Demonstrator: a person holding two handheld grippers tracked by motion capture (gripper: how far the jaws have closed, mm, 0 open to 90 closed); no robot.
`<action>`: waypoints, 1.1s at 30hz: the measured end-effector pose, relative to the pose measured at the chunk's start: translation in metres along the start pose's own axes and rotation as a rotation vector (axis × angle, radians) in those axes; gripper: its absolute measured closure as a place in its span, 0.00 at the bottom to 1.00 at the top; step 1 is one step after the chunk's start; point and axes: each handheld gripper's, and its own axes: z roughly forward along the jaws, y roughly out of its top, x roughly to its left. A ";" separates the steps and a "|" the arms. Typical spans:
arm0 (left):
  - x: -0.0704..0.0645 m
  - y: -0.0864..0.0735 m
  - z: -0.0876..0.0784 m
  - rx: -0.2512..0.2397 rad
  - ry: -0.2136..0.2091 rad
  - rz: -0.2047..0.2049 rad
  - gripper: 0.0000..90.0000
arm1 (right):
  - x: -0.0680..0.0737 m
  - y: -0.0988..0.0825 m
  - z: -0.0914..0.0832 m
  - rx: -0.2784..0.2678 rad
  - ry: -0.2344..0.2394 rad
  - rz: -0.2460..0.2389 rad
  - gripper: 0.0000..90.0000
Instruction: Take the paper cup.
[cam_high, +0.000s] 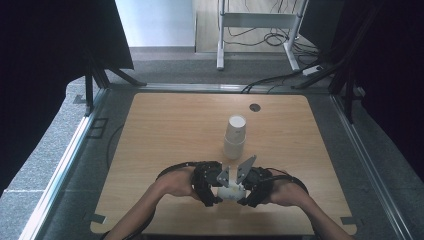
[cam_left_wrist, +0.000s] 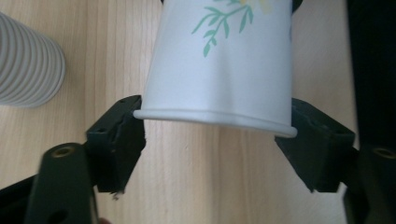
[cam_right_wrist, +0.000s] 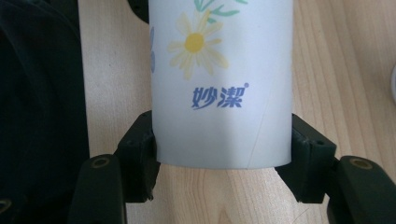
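Near the table's front edge, the right gripper (cam_right_wrist: 223, 163) clamps the base of a flowered paper cup (cam_high: 230, 191) while the left gripper (cam_left_wrist: 215, 140), jaws parted around its rim, frees it, apparently separated from the cup stack (cam_high: 235, 136) beyond.

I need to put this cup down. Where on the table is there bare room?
Bare wood left of the cup stack and along the table's right side. Crowded near the front, where both grippers meet around the flowered cup.
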 end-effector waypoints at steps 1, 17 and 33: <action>0.000 -0.001 -0.002 -0.026 -0.004 -0.011 0.23 | 0.000 -0.001 -0.001 -0.009 -0.009 -0.001 0.41; -0.006 -0.016 -0.014 -0.227 -0.042 0.019 0.15 | 0.008 -0.023 -0.014 -0.245 -0.016 -0.062 0.41; -0.012 -0.027 -0.009 -0.382 -0.037 -0.025 0.16 | 0.016 -0.046 0.006 -0.406 -0.028 -0.039 0.41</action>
